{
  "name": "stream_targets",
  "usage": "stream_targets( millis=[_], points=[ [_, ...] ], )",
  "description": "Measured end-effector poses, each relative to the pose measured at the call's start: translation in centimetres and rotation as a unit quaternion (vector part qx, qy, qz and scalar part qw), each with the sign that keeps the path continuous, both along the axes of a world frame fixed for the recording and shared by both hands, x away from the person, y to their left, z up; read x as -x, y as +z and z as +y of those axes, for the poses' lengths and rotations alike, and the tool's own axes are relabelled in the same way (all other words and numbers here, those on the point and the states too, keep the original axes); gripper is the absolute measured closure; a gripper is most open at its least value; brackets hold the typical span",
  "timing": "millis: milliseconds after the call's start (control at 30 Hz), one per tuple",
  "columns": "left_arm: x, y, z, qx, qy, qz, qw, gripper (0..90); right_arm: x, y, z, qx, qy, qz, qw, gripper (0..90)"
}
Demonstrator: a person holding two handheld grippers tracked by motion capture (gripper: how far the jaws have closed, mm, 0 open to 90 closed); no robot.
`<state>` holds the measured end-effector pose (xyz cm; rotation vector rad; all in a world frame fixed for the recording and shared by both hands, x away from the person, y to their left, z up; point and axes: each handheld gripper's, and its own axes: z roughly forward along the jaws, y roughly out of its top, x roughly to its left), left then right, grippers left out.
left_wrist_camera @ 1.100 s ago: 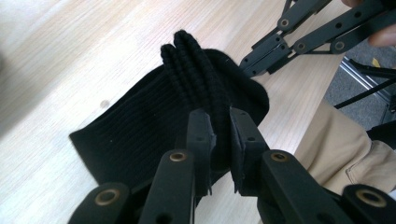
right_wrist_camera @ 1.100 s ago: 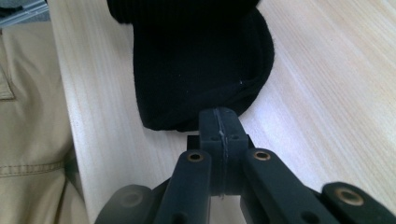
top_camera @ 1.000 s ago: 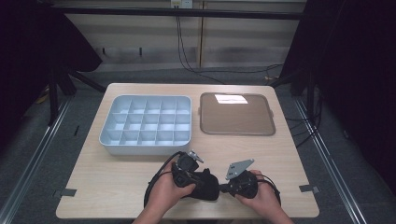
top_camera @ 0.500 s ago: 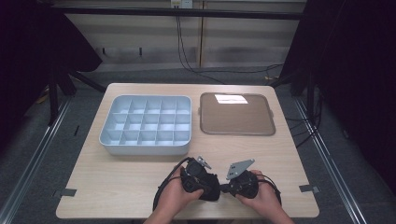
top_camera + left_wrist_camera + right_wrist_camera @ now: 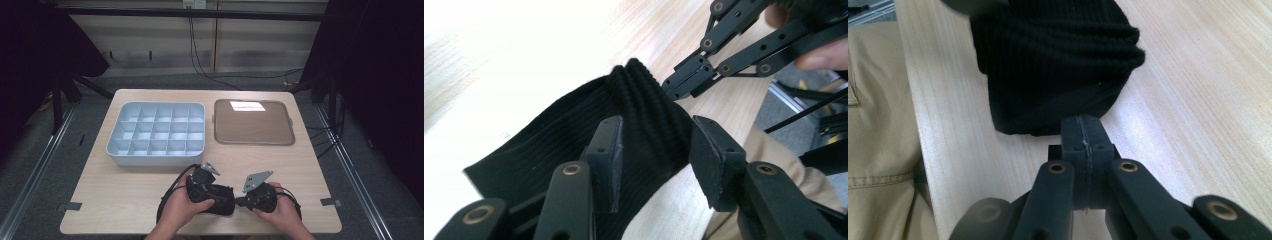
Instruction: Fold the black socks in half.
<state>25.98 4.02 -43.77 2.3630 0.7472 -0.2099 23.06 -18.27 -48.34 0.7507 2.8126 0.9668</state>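
Behind the black knit cloth (image 5: 220,197), pinched by right fingers (image 5: 1083,131), left fingers (image 5: 654,150) opening around it, the compartment tray (image 5: 156,156) sits bare.

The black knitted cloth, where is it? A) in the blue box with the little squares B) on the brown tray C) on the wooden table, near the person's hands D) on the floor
C: the black knitted cloth lies on the wooden table by the left gripper and the right gripper.
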Motion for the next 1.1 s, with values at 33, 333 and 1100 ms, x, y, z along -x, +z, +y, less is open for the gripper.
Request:
stream_targets(
  millis=[33, 333, 1100],
  points=[
    [0.0, 0.1, 0.3, 0.003, 0.005, 0.001, 1.0, 56.3, 0.0, 0.0, 0.0, 0.0, 0.0, 0.0, 1.0, 90.0],
    [-1.0, -0.2, 3.2, 0.004, 0.04, -0.001, 0.9992, 49.7, 0.0, 0.0, 0.0, -0.001, -0.002, 0.0, 1.0, 90.0],
    [-1.3, -2.8, 4.9, -0.058, 0.086, 0.005, 0.9946, 45.7, 0.0, 0.1, 0.1, -0.001, 0.0, 0.001, 1.0, 90.0]
  ],
)
